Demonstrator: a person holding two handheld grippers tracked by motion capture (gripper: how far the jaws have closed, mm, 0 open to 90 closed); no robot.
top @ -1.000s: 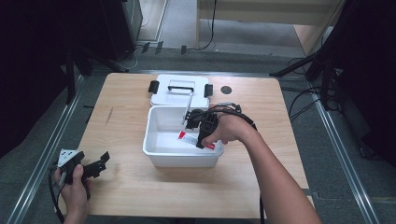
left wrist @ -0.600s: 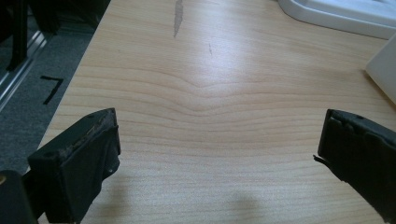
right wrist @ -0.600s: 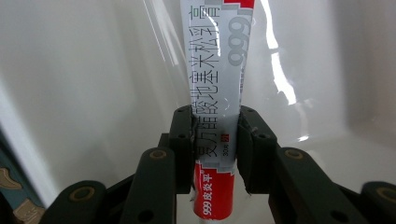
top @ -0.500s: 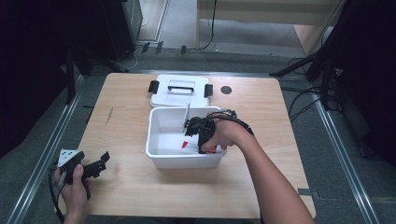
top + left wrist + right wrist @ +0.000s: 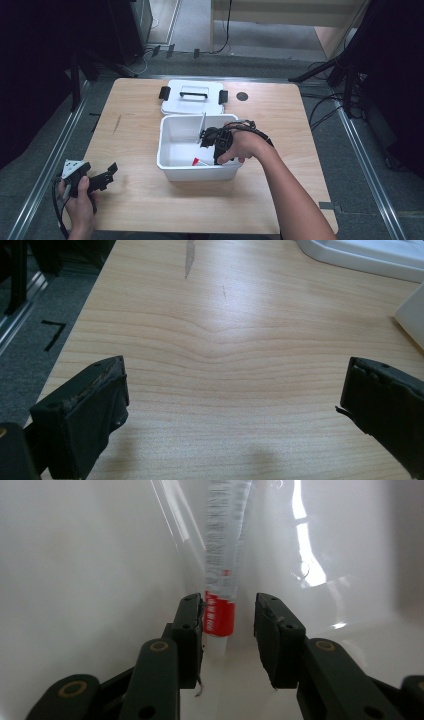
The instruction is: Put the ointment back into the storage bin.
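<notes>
Right claw is down inside the white bin, which sits about mid-desk, slightly toward the near edge. Its jaws have just been opening; the red-and-white tube stands between them with its red end and white cap at the tips. Left pad looks to be touching the tube, right pad has a visible gap, so it's not clamped. In the high view the tube's red end lies on the bin floor near the front wall, just left of the right claw. A thin divider stands upright in the bin behind the hand. White lid with a black handle and black latches lies flat behind the bin, close to the desk's far edge. Left claw rests at the desk's near-left corner, jaws wide apart, nothing between them, bare wood below.
</notes>
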